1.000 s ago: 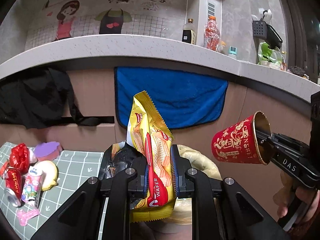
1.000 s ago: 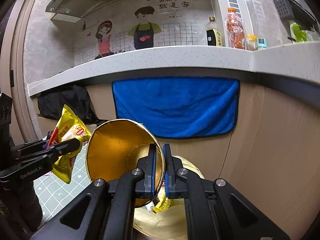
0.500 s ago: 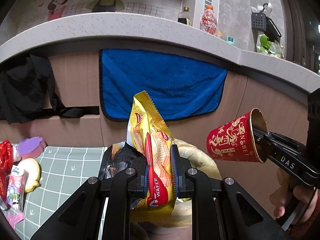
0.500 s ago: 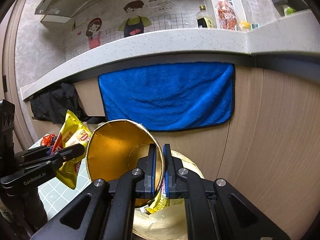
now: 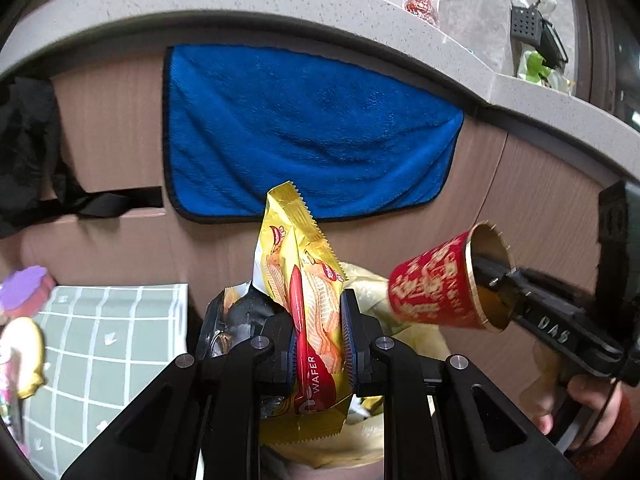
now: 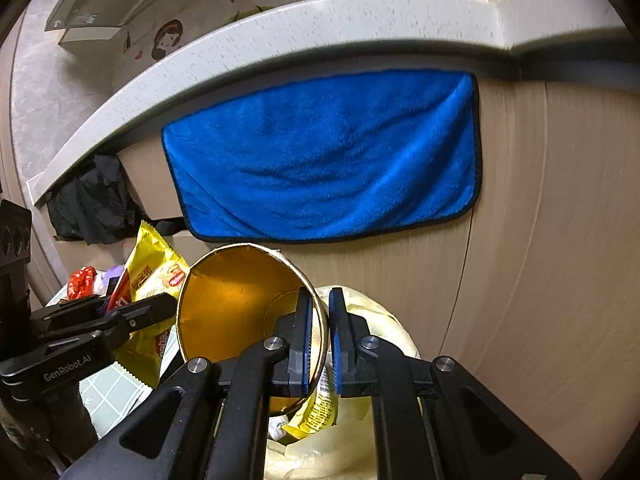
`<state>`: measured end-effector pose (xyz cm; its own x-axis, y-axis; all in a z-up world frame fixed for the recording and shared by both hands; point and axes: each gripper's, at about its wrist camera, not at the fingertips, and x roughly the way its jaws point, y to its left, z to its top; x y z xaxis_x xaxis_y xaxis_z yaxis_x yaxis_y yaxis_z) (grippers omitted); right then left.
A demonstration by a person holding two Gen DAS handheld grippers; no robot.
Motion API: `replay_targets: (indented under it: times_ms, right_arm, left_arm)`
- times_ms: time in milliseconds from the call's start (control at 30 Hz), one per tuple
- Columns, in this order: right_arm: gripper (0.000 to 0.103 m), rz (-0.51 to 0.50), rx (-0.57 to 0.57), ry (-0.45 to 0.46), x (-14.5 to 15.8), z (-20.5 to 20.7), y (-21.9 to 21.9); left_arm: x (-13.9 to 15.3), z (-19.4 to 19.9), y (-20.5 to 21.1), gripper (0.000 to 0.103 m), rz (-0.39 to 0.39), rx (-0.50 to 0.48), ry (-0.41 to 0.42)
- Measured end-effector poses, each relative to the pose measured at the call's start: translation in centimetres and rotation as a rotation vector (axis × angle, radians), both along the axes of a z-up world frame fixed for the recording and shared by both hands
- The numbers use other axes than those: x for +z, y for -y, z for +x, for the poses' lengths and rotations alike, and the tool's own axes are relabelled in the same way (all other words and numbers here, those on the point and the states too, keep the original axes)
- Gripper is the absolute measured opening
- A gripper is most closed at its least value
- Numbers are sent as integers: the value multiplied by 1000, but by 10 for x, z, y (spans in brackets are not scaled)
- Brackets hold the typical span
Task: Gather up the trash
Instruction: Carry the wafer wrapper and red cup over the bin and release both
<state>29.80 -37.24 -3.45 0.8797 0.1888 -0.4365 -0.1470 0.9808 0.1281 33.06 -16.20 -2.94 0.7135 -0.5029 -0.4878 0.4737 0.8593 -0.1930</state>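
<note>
My left gripper is shut on a yellow and red wafer wrapper, held upright above a pale yellow trash bag; it also shows in the right wrist view. My right gripper is shut on the rim of a red paper cup with a gold inside, tilted over the bag. In the left wrist view the cup is at the right, close to the wrapper. A yellow packet lies inside the bag.
A green checked mat lies to the left with a purple and a yellow object at its edge. A red crumpled wrapper is on it. A blue towel hangs on the wooden wall under a stone counter.
Both grippers have moved lower and closer to the wall and bag, still holding the wrapper and the cup. The cup now sits nearer the wrapper.
</note>
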Motion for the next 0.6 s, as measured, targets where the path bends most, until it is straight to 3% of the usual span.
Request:
replay_targets:
  times_ms: [33,67,100,133,167,200,333,600]
  right_arm:
    - [9,10,3,-6,-3,3,1]
    - [11,18,4,-11,-5,7,3]
    - [25,23,6,-41,-11,15,5]
    - [36,23,5,-99,-18,25,6]
    - [43,33,3,-154,-25,32,8]
    - [43,50,-1,-190,-33,36,10]
    - [43,42,-1,-217,-47,31,10]
    - [43,44,3,-108,-26,3,8]
  left_arm:
    - [-3,7,2,23,-12,-31,-19]
    - [-7,14,4,36,-12,-64,-50]
    - [-14,24,5,52,-22,-91,-107]
    - [-19,31,3,57,-48,-96,-154]
    - [-23,35,0,59,-72,-91,-186]
    - [-26,37,-3,59,-83,-82,-201]
    - [-31,36,-11,62,-85,-47,-210]
    - [-21,12,-34,62,-43,8,-133]
